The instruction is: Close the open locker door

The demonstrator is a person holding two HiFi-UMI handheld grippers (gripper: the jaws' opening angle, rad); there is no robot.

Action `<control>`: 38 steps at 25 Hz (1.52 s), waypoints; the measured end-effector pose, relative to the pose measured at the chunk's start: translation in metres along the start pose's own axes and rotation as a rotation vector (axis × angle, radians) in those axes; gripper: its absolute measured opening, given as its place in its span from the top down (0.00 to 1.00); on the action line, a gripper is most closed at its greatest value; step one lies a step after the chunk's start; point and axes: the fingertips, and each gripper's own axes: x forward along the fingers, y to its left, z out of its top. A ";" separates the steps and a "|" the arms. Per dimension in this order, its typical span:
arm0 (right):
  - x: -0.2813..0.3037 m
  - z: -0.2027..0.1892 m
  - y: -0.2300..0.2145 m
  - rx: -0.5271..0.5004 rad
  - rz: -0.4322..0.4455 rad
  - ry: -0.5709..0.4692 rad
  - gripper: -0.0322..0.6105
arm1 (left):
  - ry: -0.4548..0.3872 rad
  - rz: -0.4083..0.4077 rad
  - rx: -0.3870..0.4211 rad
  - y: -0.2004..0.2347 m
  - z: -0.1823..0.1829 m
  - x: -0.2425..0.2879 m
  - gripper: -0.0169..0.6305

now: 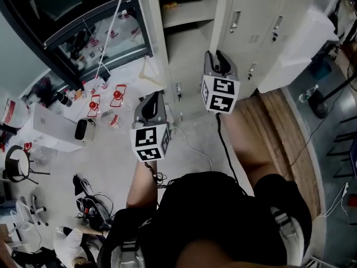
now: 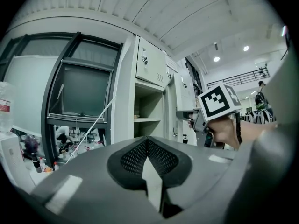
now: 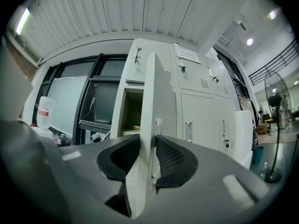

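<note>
The open locker door (image 3: 154, 101) stands edge-on toward my right gripper (image 3: 148, 146). Its free edge sits between the two jaws, with a thin gap at the right pad, so the jaws are open around it. From above, the door (image 1: 220, 21) juts out from the cream lockers beside the open compartment (image 1: 184, 15) with its shelf. My left gripper (image 1: 152, 96) hangs to the left and nearer to me than the locker. Its pads (image 2: 147, 139) meet at the tips with nothing between them. It faces the open compartment (image 2: 147, 111).
A dark-framed window (image 1: 83, 15) is left of the lockers, with red-and-white clutter (image 1: 106, 102) and a white box (image 1: 50, 127) on the floor below it. Cables (image 1: 192, 147) trail on the floor. A wooden strip (image 1: 279, 127) runs along the shut lockers (image 1: 262, 21) at right.
</note>
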 end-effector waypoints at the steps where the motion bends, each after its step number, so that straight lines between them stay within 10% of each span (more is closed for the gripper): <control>1: 0.002 0.000 0.005 -0.001 -0.005 0.002 0.76 | -0.001 0.002 -0.001 0.006 0.000 -0.002 0.97; 38: 0.152 -0.001 0.122 -0.106 0.022 0.107 0.81 | 0.035 0.212 -0.025 0.139 -0.021 -0.062 0.97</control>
